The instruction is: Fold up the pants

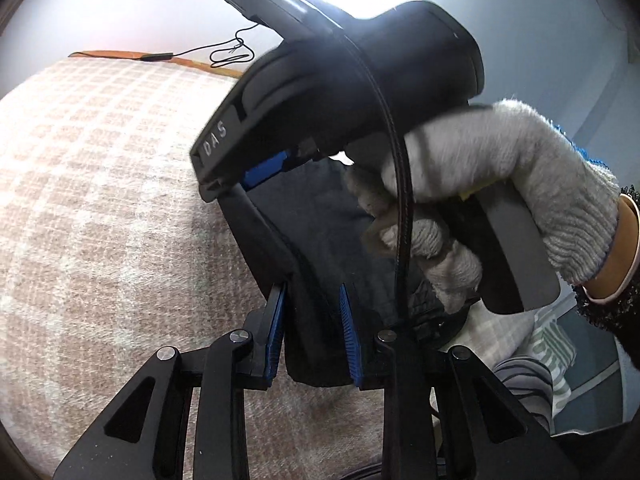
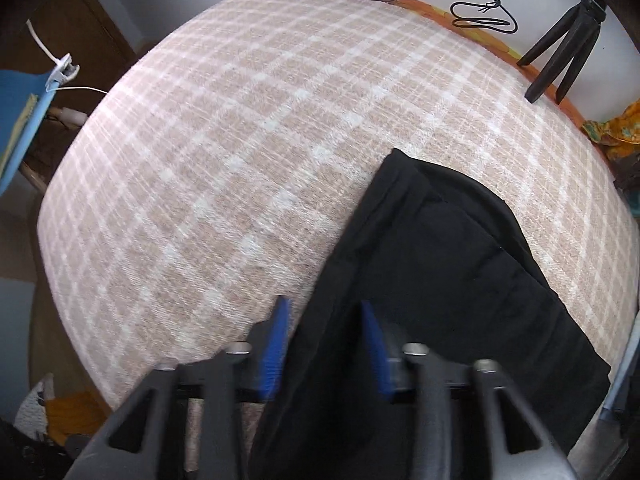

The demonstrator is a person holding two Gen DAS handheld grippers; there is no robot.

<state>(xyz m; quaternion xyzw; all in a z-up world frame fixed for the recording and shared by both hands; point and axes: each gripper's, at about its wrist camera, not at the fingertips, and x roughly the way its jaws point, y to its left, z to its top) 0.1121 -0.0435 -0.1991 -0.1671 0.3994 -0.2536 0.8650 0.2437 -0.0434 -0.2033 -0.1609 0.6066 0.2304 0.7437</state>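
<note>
Two blue ribbed pads tip each gripper. Left gripper [image 1: 312, 332], lower centre, stands parted around a hanging edge of the black pants [image 1: 320, 232]. Right gripper [image 2: 326, 338], also parted, straddles the matte pants [image 2: 448, 264], folded lengthwise at lower right on the fuzzy beige-and-white checked blanket [image 2: 240, 140]. A knit-gloved hand [image 1: 500, 188] holds the right gripper's handle.
</note>
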